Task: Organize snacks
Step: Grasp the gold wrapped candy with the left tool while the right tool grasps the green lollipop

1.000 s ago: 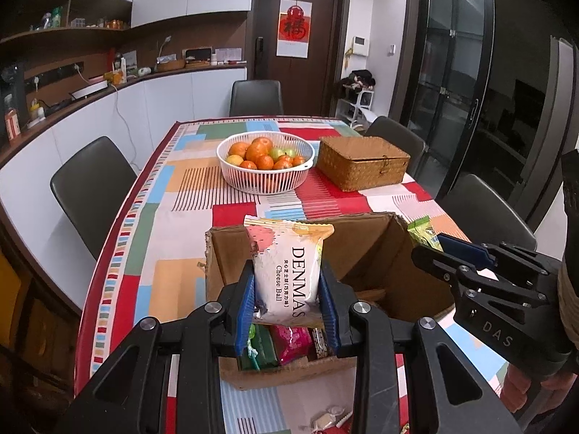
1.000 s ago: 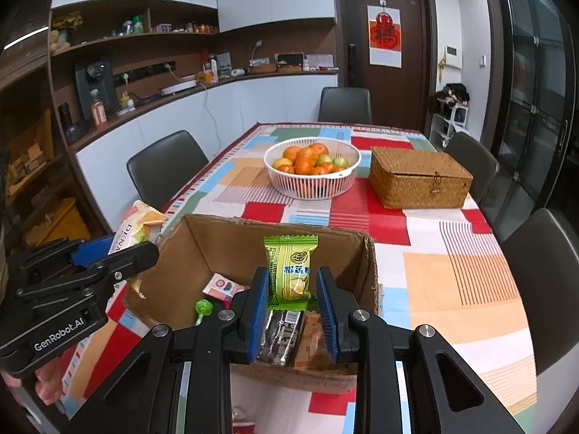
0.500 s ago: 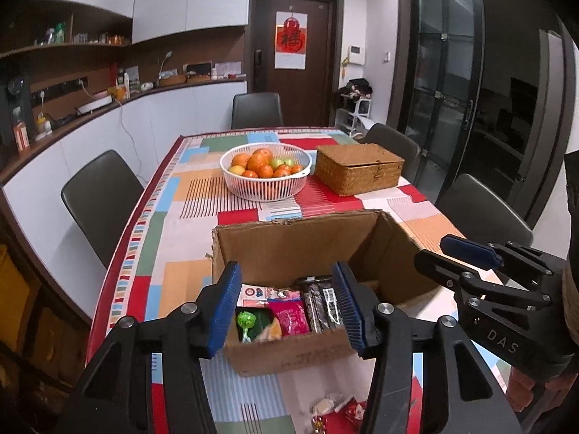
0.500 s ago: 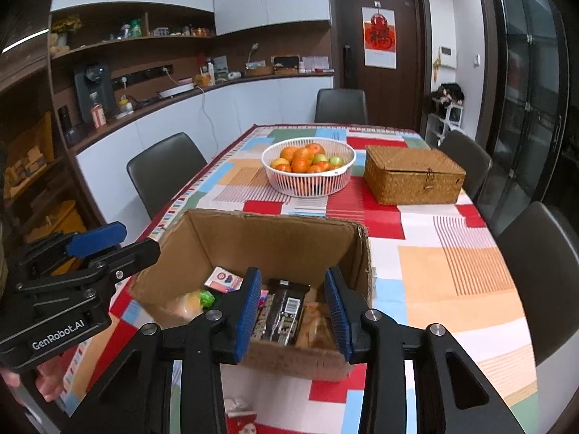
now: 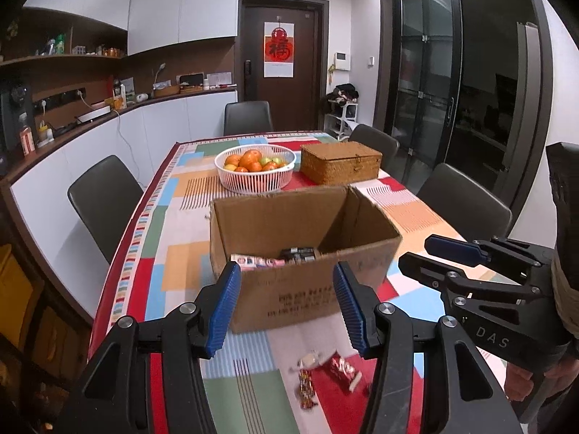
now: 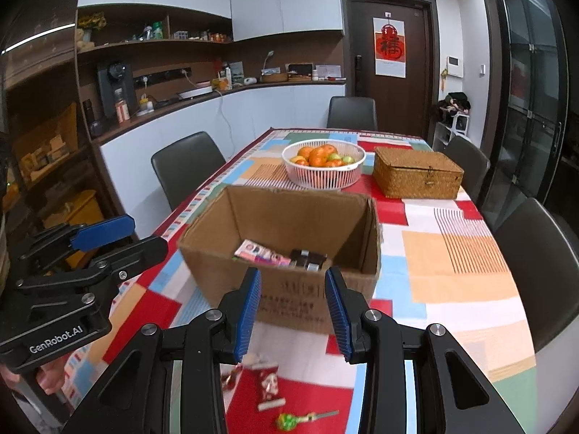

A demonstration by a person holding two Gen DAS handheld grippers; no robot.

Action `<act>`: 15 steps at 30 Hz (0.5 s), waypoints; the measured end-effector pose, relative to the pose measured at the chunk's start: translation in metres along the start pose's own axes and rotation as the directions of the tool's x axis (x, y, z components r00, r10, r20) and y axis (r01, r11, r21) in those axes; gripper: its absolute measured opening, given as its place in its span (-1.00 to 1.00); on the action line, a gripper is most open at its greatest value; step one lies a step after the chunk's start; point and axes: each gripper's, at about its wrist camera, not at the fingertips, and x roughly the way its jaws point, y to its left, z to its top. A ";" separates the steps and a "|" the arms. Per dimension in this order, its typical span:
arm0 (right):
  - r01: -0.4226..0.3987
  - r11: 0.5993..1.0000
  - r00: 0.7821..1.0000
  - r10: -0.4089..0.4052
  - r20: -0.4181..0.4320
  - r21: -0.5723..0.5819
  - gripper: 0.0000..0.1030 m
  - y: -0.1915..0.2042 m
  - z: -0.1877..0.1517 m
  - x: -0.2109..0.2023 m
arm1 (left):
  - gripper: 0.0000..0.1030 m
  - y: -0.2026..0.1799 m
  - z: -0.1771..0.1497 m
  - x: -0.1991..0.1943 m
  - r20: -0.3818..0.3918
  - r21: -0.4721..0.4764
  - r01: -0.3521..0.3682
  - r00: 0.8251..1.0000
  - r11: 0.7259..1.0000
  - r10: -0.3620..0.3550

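While the cardboard box of snacks sits beyond both tongs, our left gripper is spreading empty, and our right gripper stands parted, empty.

Brown cardboard box, white basket of orange fruit, tan wicker box, multicoloured patchwork tablecloth

Dining room, dark door, perhaps dim.

Snack packets lie in the cardboard box, with the fruit basket behind it on the table.
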 end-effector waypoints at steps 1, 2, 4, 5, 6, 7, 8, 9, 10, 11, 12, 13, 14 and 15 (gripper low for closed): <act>-0.001 1.000 1.000 0.001 -0.008 -0.002 -0.27 0.001 -0.004 -0.001 | 0.03 -0.001 -0.005 -0.001 -0.006 0.002 -0.002 1.000 1.000 0.002; -0.003 1.000 1.000 0.003 -0.018 -0.005 -0.27 0.003 -0.009 -0.001 | 0.04 -0.002 -0.009 -0.003 -0.011 0.006 -0.001 1.000 1.000 0.001; -0.008 1.000 0.999 0.008 -0.038 -0.002 -0.27 0.004 -0.016 -0.001 | 0.04 -0.004 -0.019 -0.005 -0.029 0.010 -0.002 1.000 1.000 0.002; -0.010 1.000 0.999 0.010 -0.047 -0.002 -0.27 0.005 -0.020 -0.001 | 0.04 -0.004 -0.023 -0.005 -0.034 0.013 -0.003 0.999 1.000 0.003; -0.010 1.000 0.998 0.010 -0.058 -0.004 -0.27 0.006 -0.025 -0.001 | 0.04 -0.005 -0.028 -0.004 -0.045 0.015 -0.004 0.999 1.000 0.004; -0.008 1.000 0.998 0.007 -0.069 -0.007 -0.27 0.006 -0.030 0.000 | 0.04 -0.005 -0.032 -0.004 -0.054 0.015 -0.003 0.999 1.000 0.004; -0.006 1.000 0.997 0.005 -0.079 -0.009 -0.27 0.007 -0.034 0.000 | 0.04 -0.005 -0.037 -0.003 -0.065 0.017 -0.001 0.998 1.000 0.002; -0.004 1.000 0.996 0.003 -0.092 -0.008 -0.27 0.007 -0.038 0.001 | 0.04 -0.005 -0.041 -0.002 -0.075 0.019 -0.001 0.997 1.000 0.002; -0.005 1.000 0.994 0.005 -0.106 -0.003 -0.27 0.007 -0.043 0.002 | 0.04 -0.005 -0.046 -0.001 -0.085 0.021 -0.001 0.996 1.000 0.003; -0.006 1.000 0.993 0.007 -0.116 0.002 -0.27 0.006 -0.047 0.002 | 0.04 -0.006 -0.050 0.000 -0.095 0.023 -0.001 0.995 1.000 0.003; -0.007 1.000 0.992 0.008 -0.127 0.006 -0.27 0.006 -0.051 0.003 | 0.04 -0.007 -0.053 0.001 -0.103 0.024 0.001 0.995 1.000 0.001; -0.007 1.000 0.990 0.008 -0.140 0.010 -0.27 0.006 -0.056 0.003 | 0.04 -0.007 -0.057 0.002 -0.114 0.026 0.003 0.993 1.000 0.000; -0.009 1.000 0.988 0.011 -0.153 0.014 -0.27 0.006 -0.060 0.005 | 0.04 -0.007 -0.061 0.003 -0.120 0.027 0.003 0.993 1.000 0.000; -0.010 1.000 0.987 0.012 -0.161 0.014 -0.27 0.007 -0.064 0.006 | 0.04 -0.007 -0.065 0.005 -0.131 0.026 0.004 0.991 1.000 -0.001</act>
